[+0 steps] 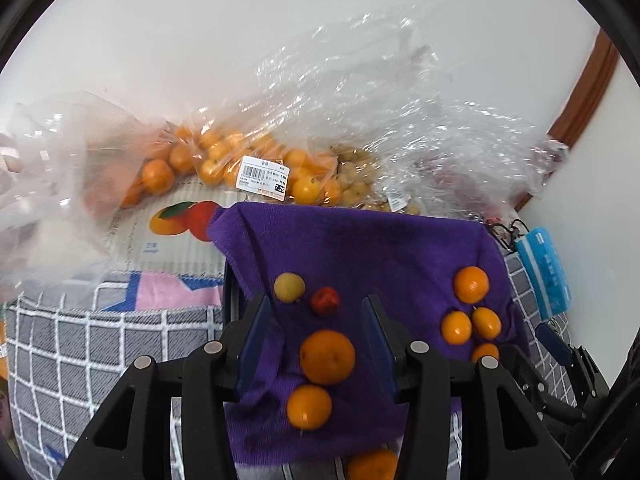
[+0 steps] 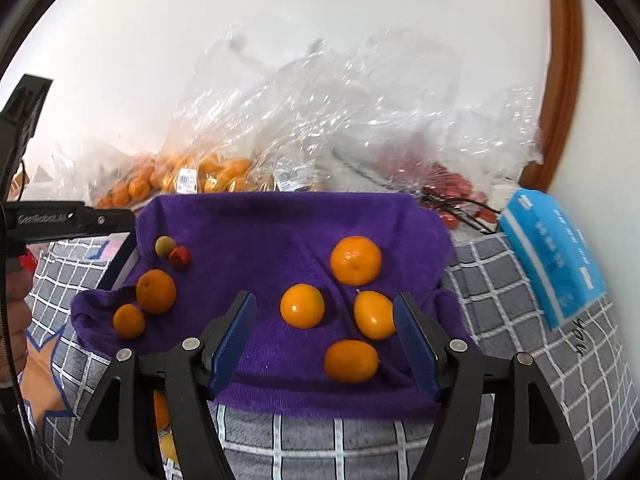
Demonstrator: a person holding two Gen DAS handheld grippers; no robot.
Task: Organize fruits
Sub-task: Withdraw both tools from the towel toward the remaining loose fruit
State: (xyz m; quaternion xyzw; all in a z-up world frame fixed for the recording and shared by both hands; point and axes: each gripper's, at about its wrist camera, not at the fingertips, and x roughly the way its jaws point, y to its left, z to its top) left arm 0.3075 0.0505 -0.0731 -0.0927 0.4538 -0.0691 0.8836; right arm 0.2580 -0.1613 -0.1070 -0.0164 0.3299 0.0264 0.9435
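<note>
Fruits lie loose on the purple towel (image 2: 280,220): oranges (image 2: 355,260), one red fruit (image 2: 179,257). Many more wait in plastic bags (image 1: 248,160). Left gripper (image 1: 316,336) and right gripper (image 2: 325,330) are apart, holding nothing.

Both wrist cameras look forward and steeply down along their own fingers, close above the purple towel (image 1: 360,248) (image 2: 280,224). The left view sits over its left edge, the right view nearer its right edge. They share the towel, the fruit bags (image 1: 248,160) (image 2: 208,176) behind and the wall.
</note>
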